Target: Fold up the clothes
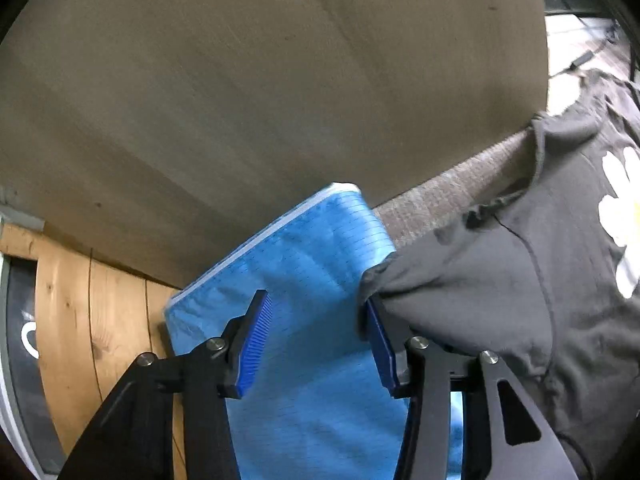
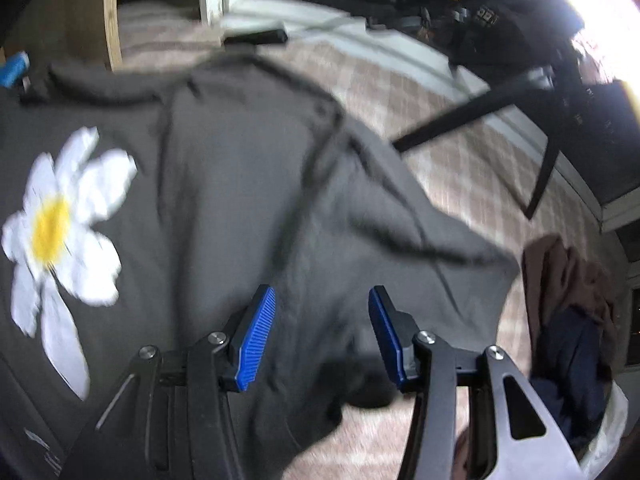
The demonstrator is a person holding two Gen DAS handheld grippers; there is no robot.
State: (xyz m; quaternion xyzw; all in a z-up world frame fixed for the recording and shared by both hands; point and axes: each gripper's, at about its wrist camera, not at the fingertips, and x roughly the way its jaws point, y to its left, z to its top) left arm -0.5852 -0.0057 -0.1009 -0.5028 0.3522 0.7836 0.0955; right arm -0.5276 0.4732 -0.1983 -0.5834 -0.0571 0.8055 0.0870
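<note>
A dark grey T-shirt [image 2: 240,184] with a white and yellow daisy print [image 2: 56,224] lies spread out, blurred, under my right gripper [image 2: 322,292]. That gripper is open above the shirt's lower right part, its blue pads apart and pressing on nothing. In the left wrist view the same shirt [image 1: 520,272] fills the right side, and its bunched edge touches the outside of the right finger [image 1: 380,340]. My left gripper [image 1: 316,300] is open over a folded blue cloth [image 1: 304,248], which shows between and beyond the fingers.
A brown tabletop [image 1: 240,80] fills the upper left wrist view, with pale wooden boards [image 1: 100,300] at lower left. Patterned carpet [image 2: 440,160] lies beyond the shirt. Black chair legs [image 2: 480,108] stand at upper right. A heap of brown and navy clothes [image 2: 568,320] sits at right.
</note>
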